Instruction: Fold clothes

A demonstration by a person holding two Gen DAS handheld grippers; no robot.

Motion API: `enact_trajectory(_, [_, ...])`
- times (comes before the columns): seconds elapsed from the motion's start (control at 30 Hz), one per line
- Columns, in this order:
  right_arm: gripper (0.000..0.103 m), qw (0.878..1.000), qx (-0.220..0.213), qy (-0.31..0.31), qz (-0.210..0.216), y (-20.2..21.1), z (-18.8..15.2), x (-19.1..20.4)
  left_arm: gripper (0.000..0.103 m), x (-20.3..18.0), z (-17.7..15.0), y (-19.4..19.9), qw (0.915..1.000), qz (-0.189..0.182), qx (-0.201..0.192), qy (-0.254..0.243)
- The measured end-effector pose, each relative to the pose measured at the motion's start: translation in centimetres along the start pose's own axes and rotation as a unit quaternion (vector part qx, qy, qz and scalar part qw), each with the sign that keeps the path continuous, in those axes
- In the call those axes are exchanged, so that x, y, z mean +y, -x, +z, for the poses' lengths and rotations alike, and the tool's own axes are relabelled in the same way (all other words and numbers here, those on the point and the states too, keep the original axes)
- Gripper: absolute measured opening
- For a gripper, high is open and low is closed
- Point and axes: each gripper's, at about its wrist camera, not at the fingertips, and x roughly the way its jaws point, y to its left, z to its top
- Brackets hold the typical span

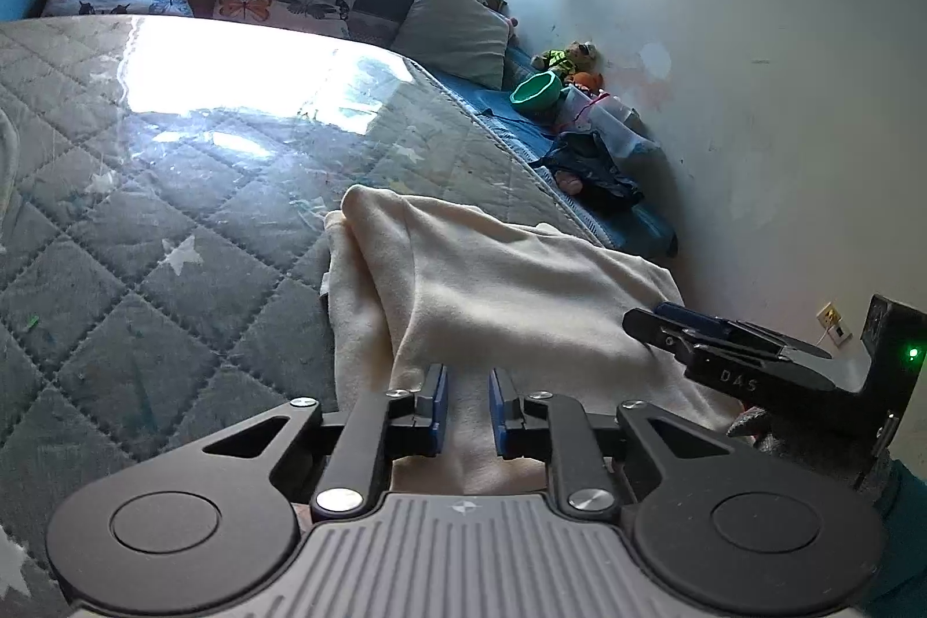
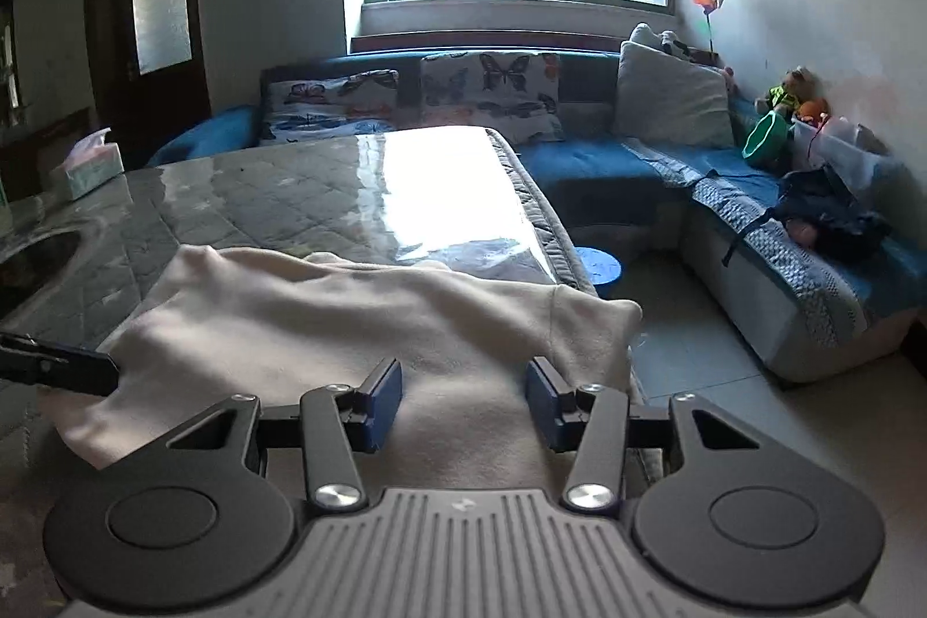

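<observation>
A cream garment lies bunched on the near edge of a quilted grey table. My left gripper hovers over its near part with the jaws a narrow gap apart and cloth showing between them; no grip is visible. My right gripper comes in from the right with its fingers on the cloth's right side. In the right wrist view the garment spreads below my right gripper, whose jaws stand wide open and empty. The left gripper's fingertip shows at the left edge.
A blue corner sofa with butterfly cushions and a grey pillow runs behind and right of the table. A green bowl, toys and dark clothes lie on it. A tissue box stands far left. A blue stool stands on the floor.
</observation>
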Motion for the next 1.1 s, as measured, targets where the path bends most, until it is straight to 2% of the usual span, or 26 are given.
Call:
enact_trajectory(0.17, [0.048,1.000,-0.015,0.007,-0.006,-0.6,1.2,-0.1,0.019,-0.2,0.0,-0.1,1.0000,0.001,0.000,-0.002])
enact_trajectory(0.3, [0.048,1.000,0.003,-0.001,-0.018,-2.3,1.4,-0.8,0.019,-0.2,0.1,-0.1,1.0000,0.001,0.003,0.003])
enact_trajectory(0.47, [0.052,1.000,-0.008,0.002,-0.013,-1.1,1.5,-0.3,0.020,-0.7,0.4,0.1,1.0000,0.005,0.006,0.005])
enact_trajectory(0.73, [0.064,1.000,-0.011,0.009,0.006,1.7,0.0,1.9,0.044,-2.3,0.1,1.3,0.9997,0.011,-0.002,-0.021])
enact_trajectory(0.8, [0.071,1.000,-0.011,0.011,0.011,2.4,-0.4,2.6,0.049,-2.5,-0.1,1.7,0.9995,0.016,-0.004,-0.028])
enact_trajectory(0.9, [0.073,1.000,-0.014,0.006,0.012,3.4,-1.3,3.3,0.056,-2.7,-0.3,2.3,0.9991,0.024,-0.005,-0.035])
enact_trajectory(0.97, [0.083,1.000,-0.015,-0.003,0.010,4.0,-1.7,3.5,0.060,-2.7,-0.6,2.8,0.9988,0.030,-0.007,-0.038])
enact_trajectory(1.1, [0.086,1.000,-0.021,-0.011,0.005,5.3,-2.5,4.1,0.069,-2.8,-1.2,4.0,0.9980,0.036,-0.016,-0.050])
